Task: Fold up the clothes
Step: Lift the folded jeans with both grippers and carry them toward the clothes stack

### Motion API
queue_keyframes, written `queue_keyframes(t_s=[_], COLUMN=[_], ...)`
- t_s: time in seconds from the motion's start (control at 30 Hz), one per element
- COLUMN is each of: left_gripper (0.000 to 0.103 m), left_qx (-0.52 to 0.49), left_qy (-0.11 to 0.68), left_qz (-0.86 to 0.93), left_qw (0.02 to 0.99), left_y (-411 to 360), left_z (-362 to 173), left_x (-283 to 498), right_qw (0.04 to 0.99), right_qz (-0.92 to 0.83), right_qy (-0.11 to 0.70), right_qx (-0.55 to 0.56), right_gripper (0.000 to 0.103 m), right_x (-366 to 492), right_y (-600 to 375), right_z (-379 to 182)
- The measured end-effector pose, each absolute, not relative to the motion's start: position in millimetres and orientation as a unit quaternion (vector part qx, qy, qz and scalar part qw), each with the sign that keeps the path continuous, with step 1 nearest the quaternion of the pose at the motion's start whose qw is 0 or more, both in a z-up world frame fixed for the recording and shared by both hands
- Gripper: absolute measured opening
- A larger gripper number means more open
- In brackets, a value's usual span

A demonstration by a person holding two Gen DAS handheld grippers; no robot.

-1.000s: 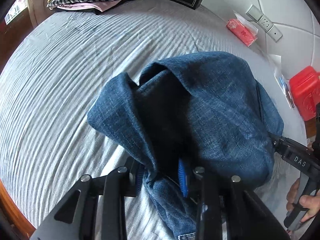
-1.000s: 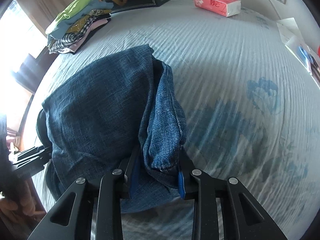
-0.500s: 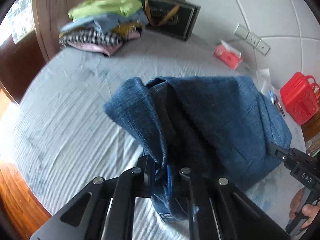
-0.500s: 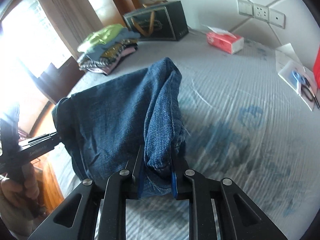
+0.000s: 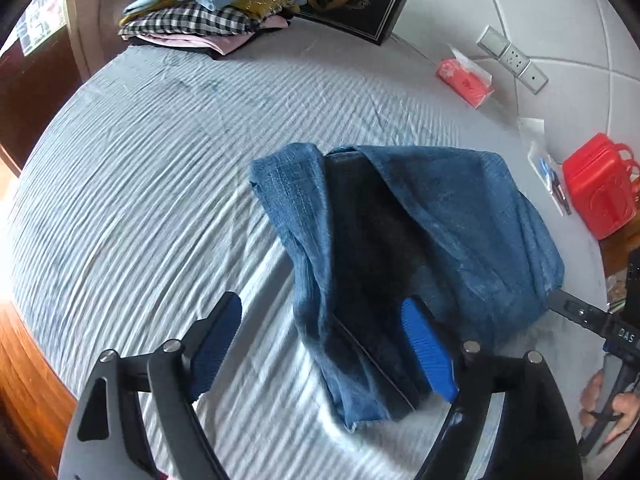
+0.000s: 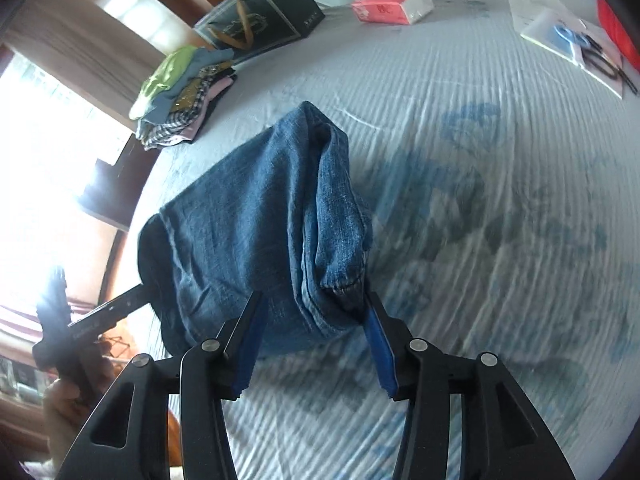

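Both hand-held grippers, left (image 5: 320, 348) and right (image 6: 312, 344), are opening off the folded jeans (image 5: 420, 240), leaving them on the bed (image 5: 160, 184).

Jeans (image 5: 440, 216): mid-blue denim, darker navy inside the fold. Bed sheet (image 5: 160, 184): pale grey-white, fine ribbed stripes, faded blue floral print (image 6: 472, 184). Clothes pile (image 5: 208, 8): lime green, light blue, mustard, black-and-white check, pink. Box (image 5: 360, 0): black, gold ornament. Tissue pack (image 5: 464, 80): coral red. Container (image 5: 600, 184): bright red. Left claw (image 5: 320, 344): black, blue ribbed pads. Right claw (image 6: 312, 344): same colours.
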State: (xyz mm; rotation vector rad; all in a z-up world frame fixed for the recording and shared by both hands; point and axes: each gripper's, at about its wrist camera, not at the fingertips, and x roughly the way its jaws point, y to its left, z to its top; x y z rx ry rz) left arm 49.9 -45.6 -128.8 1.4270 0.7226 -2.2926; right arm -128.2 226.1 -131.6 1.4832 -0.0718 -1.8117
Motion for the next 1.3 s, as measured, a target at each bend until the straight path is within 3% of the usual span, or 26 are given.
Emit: queue_keyframes(t_s=[0.07, 0.2, 0.27, 0.3, 0.33, 0.4, 0.87, 0.93, 1.0, 1.3], left_gripper=[0.082, 0.082, 0.081, 0.064, 0.040, 0.036, 0.035, 0.022, 0.017, 0.016], left_qx=[0.508, 0.527, 0.526, 0.530, 0.532, 0.535, 0.509, 0.504, 0.494, 0.433], left_qy=[0.261, 0.280, 0.257, 0.248, 0.251, 0.259, 0.262, 0.245, 0.223, 0.226], left_qz=[-0.802, -0.788, -0.797, -0.798, -0.797, -0.794, -0.811, -0.817, -0.826, -0.859], left_qw=[0.177, 0.152, 0.149, 0.142, 0.137, 0.127, 0.118, 0.137, 0.153, 0.151], left_y=[-52, -54, -46, -43, -41, -38, -39, -34, -29, -32], left_z=[-143, -170, -171, -171, -170, -167, -173, -164, -151, -61], left_x=[35, 10, 5, 3, 3, 1, 3, 6, 13, 34], right_qw=[0.377, 0.366, 0.366, 0.366, 0.367, 0.369, 0.376, 0.373, 0.380, 0.445], right_qz=[-0.708, -0.701, -0.700, -0.699, -0.698, -0.701, -0.713, -0.726, -0.734, -0.751], right_qy=[-0.035, -0.049, -0.045, -0.043, -0.037, -0.010, 0.012, 0.045, 0.067, 0.021], right_qx=[0.596, 0.609, 0.612, 0.613, 0.614, 0.610, 0.592, 0.576, 0.559, 0.487], right_gripper=[0.048, 0.062, 0.060, 0.048, 0.044, 0.039, 0.039, 0.033, 0.028, 0.025], right_x=[-131, -135, -137, -138, -137, -132, -132, -123, -113, -103], right_y=[223, 212, 200, 194, 187, 175, 164, 157, 152, 171], right_z=[-139, -154, -165, -171, -171, -168, -175, -165, -153, -70])
